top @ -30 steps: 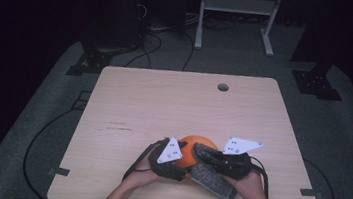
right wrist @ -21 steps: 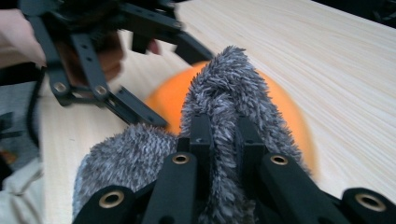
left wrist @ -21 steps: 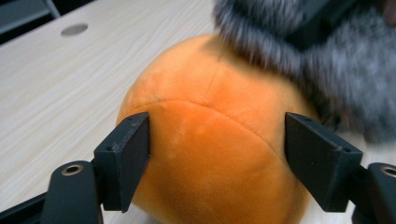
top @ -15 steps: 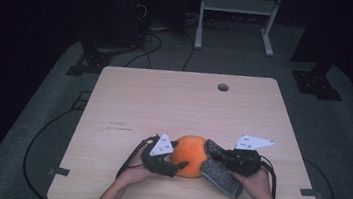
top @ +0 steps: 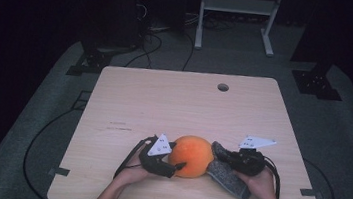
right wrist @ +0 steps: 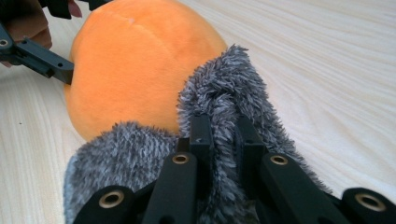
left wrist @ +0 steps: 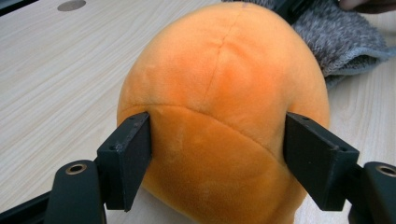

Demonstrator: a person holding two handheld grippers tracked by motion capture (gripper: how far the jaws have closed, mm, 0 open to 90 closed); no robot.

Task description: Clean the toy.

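One overhead camera, two riding close on the grippers

The high view looks down on the pale wooden table (top: pixel 184 105); both gripper views face the round orange plush ball (left wrist: pixel 224 93) closely from opposite sides.

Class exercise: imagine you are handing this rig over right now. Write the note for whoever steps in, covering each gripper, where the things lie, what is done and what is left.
Left gripper: jaws clamped on the sides of the orange plush ball, having just closed further.
Right gripper: shut on a fold of the grey fuzzy cloth.
Where: the ball sits on the wooden table near the front edge; the cloth lies against its right side, touching it.
Done: both things gripped and brought together.
Left: probably wiping or wrapping the ball with the cloth; hold the ball steady meanwhile.
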